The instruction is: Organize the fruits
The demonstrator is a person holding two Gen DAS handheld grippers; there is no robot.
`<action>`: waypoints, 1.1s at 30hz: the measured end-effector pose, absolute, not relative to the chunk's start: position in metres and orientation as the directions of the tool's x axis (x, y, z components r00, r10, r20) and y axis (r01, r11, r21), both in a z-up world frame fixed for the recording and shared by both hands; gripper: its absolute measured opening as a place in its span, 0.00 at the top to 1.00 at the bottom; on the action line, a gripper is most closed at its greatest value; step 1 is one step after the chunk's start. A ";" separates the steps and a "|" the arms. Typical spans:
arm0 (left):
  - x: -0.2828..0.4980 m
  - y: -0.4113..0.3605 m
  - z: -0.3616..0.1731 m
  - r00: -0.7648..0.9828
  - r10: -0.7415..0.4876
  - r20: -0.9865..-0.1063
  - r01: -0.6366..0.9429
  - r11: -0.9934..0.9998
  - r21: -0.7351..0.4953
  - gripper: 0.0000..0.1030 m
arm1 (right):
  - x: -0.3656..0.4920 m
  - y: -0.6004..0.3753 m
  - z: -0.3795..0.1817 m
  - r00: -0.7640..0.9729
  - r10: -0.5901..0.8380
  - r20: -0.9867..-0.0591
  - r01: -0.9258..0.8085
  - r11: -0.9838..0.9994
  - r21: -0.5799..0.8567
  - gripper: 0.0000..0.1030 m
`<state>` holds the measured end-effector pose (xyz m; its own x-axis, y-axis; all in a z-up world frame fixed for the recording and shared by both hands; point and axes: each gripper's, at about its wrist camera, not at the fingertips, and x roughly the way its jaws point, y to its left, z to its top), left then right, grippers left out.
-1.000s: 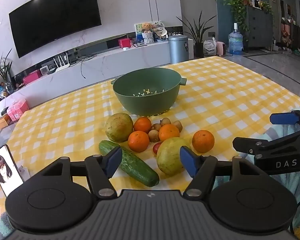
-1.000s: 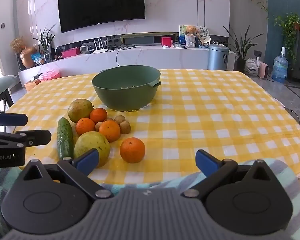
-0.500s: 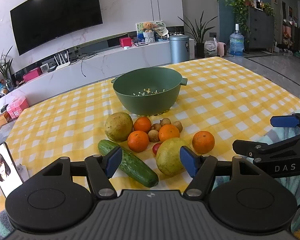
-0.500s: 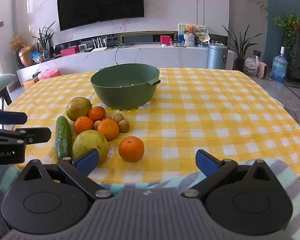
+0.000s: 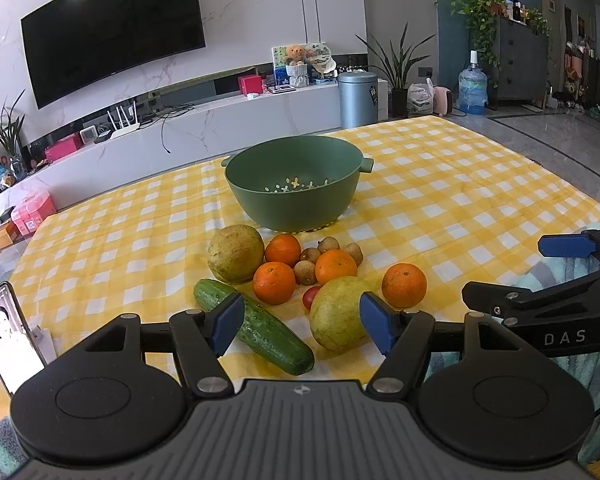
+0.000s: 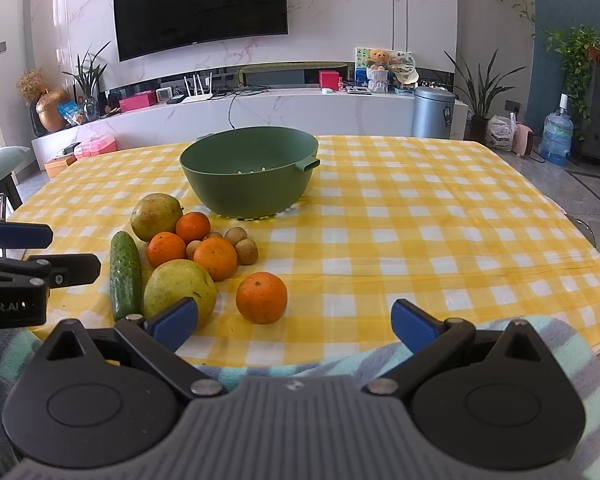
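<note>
Nothing sorted yet: green colander (image 5: 292, 188) at frame centre sits empty, the oranges (image 5: 274, 282), cucumber (image 5: 256, 330) and other fruit clustered below it on the yellow checked tablecloth (image 5: 440, 200), left gripper (image 5: 300, 326) and right gripper (image 6: 294, 322) both spread apart, holding nothing.

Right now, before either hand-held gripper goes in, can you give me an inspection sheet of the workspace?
Surface: yellow-and-white checked tablecloth, flat.
Job's things: green plastic colander bowl, no fruit inside; four oranges, one lone orange apart; two large yellow-green fruits; small brown round fruits; small red fruit; dark green cucumber.
Clutter: smartphone lit at the table edge.
Grippers: left hand-held gripper open, empty; right hand-held gripper open, empty.
Cables: nothing seen on table.
Surroundings: wall television, marble console, plants, water bottle.
</note>
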<state>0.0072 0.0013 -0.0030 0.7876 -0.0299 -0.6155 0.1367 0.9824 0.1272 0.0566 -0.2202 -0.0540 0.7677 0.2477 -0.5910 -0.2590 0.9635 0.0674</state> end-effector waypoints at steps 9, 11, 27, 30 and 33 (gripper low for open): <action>0.007 -0.004 -0.002 0.789 -0.031 -0.614 0.133 0.984 0.121 0.24 | 0.057 -0.219 -0.055 0.767 0.247 -0.592 -0.259 0.964 0.066 0.04; 0.007 -0.003 -0.001 0.789 -0.031 -0.614 0.134 0.983 0.122 0.24 | 0.057 -0.219 -0.056 0.767 0.247 -0.593 -0.259 0.964 0.066 0.04; 0.007 -0.003 -0.001 0.789 -0.033 -0.613 0.134 0.984 0.119 0.24 | 0.057 -0.219 -0.055 0.766 0.245 -0.594 -0.259 0.964 0.063 0.04; 0.007 -0.002 -0.001 0.789 -0.034 -0.613 0.134 0.984 0.119 0.24 | 0.058 -0.219 -0.057 0.766 0.244 -0.595 -0.259 0.964 0.063 0.04; 0.007 -0.003 -0.001 0.789 -0.034 -0.613 0.134 0.984 0.118 0.24 | 0.058 -0.219 -0.055 0.766 0.244 -0.595 -0.259 0.964 0.063 0.04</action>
